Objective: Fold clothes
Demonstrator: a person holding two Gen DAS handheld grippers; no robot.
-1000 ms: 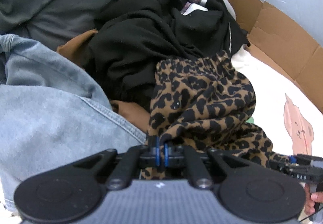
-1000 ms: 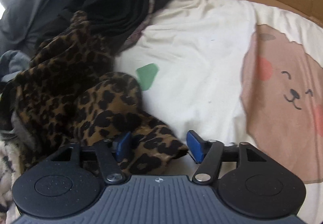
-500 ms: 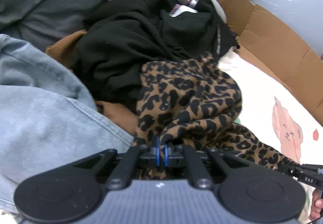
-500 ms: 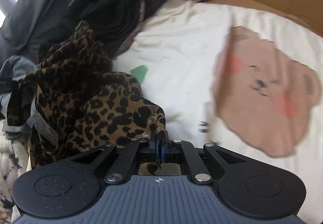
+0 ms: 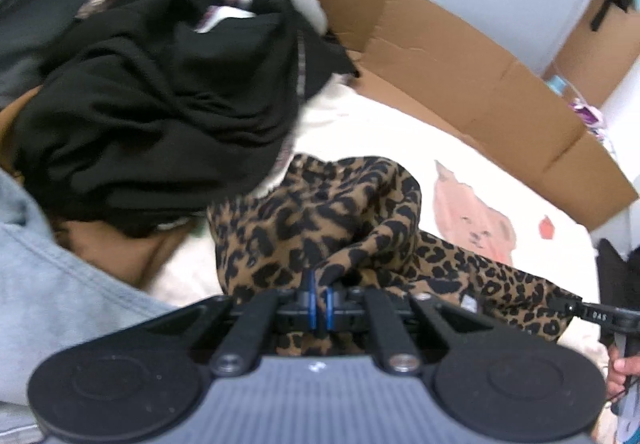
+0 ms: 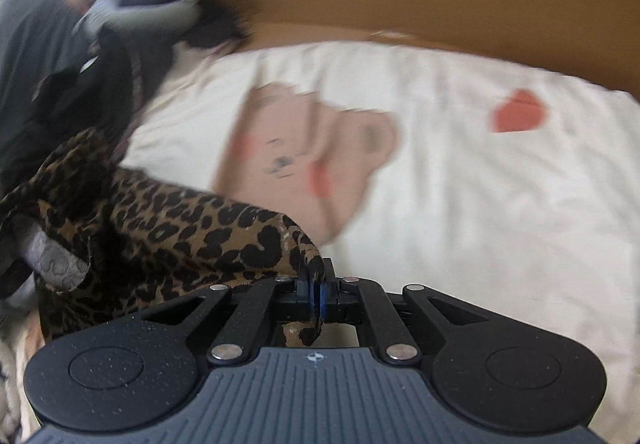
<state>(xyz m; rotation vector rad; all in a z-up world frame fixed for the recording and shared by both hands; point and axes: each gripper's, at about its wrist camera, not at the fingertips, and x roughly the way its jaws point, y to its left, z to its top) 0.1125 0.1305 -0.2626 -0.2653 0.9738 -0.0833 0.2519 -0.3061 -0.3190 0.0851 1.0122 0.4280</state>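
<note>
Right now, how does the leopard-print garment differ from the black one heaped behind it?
The leopard-print garment is tan with black spots; the black garment is plain dark. The leopard-print one is pinched by the left tool and the right tool, while nothing grips the black one. The leopard piece stretches out over the cream bear-print sheet; the black one sits bunched on the clothes pile. Both are rumpled and unfolded.
</note>
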